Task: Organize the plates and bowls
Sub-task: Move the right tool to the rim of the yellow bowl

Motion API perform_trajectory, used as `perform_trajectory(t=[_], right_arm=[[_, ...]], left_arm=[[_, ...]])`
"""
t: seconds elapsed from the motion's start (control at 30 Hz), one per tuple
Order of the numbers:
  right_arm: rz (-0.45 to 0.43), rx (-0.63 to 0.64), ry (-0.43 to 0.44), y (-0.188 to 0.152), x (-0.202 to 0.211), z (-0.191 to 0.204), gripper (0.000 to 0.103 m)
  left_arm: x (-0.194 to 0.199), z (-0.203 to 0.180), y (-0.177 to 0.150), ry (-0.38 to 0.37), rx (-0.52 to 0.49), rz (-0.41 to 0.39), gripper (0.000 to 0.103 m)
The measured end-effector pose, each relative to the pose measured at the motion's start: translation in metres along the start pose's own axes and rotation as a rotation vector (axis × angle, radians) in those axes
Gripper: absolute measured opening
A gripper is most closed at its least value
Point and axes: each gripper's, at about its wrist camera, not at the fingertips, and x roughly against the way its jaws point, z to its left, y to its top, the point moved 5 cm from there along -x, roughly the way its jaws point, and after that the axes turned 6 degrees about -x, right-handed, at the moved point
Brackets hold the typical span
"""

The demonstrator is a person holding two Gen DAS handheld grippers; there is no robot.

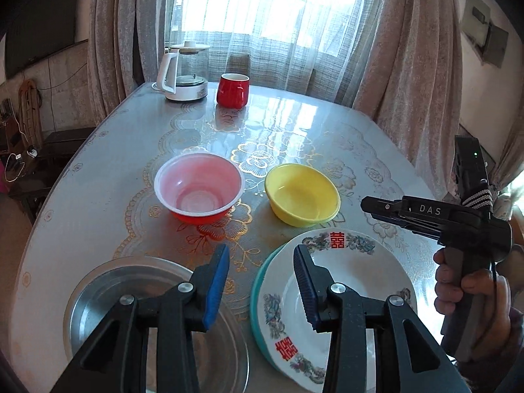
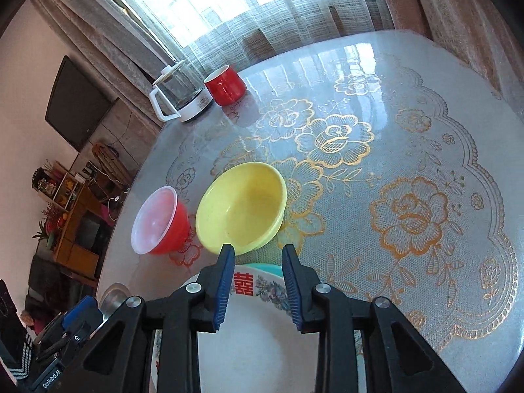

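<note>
Two bowls, three plates — both tongs released, empty.

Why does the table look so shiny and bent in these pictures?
Left wrist view: the bright window behind washes out and glares off the table; the lens bows the curtains. Right wrist view: the same glare streaks the table, and the whole scene tilts and curves.

Empty tool above patterned plate
</note>
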Motion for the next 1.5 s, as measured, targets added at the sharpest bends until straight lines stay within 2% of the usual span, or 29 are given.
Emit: perform_trajectory(t=[0.23, 0.37, 0.47, 0.7, 0.83, 0.9, 0.97, 1.17, 1.4, 1.5], right_arm=[[0.047, -0.05, -0.02, 0.029, -0.032, -0.008, 0.03], [0.06, -0.069, -0.015, 0.04, -0.046, -0.014, 0.03], [0.074, -0.069, 0.001, 0.041, -0.053, -0.014, 0.026], [0.077, -0.07, 0.0, 0.038, -0.061, -0.021, 0.017], [0.081, -0.073, 0.009, 0.037, -0.062, -0.026, 0.017], [0.081, -0.064, 0.007, 0.036, -0.063, -0.026, 0.015], [0.078, -0.059, -0.005, 0.036, -0.064, -0.026, 0.013], [0.057, -0.047, -0.002, 0.037, -0.055, -0.028, 0.011], [0.028, 0.008, 0.047, 0.032, -0.031, -0.01, 0.009], [0.005, 0.069, 0.004, 0.027, -0.027, 0.002, 0.009]], left_arm=[[-0.052, -0.013, 0.028, -0.079, 0.051, 0.098, 0.04], [-0.075, -0.016, 0.036, -0.079, 0.069, 0.141, 0.037], [-0.088, -0.017, 0.039, -0.102, 0.094, 0.164, 0.036], [-0.114, -0.019, 0.042, -0.084, 0.121, 0.209, 0.036], [-0.125, -0.019, 0.042, -0.094, 0.14, 0.208, 0.035], [-0.131, -0.019, 0.041, -0.076, 0.139, 0.211, 0.031], [-0.134, -0.018, 0.042, -0.047, 0.136, 0.203, 0.02], [-0.128, -0.02, 0.042, -0.065, 0.136, 0.176, 0.017], [-0.096, -0.043, 0.046, -0.101, 0.075, 0.096, 0.017], [-0.087, -0.051, 0.049, -0.087, 0.043, 0.074, 0.017]])
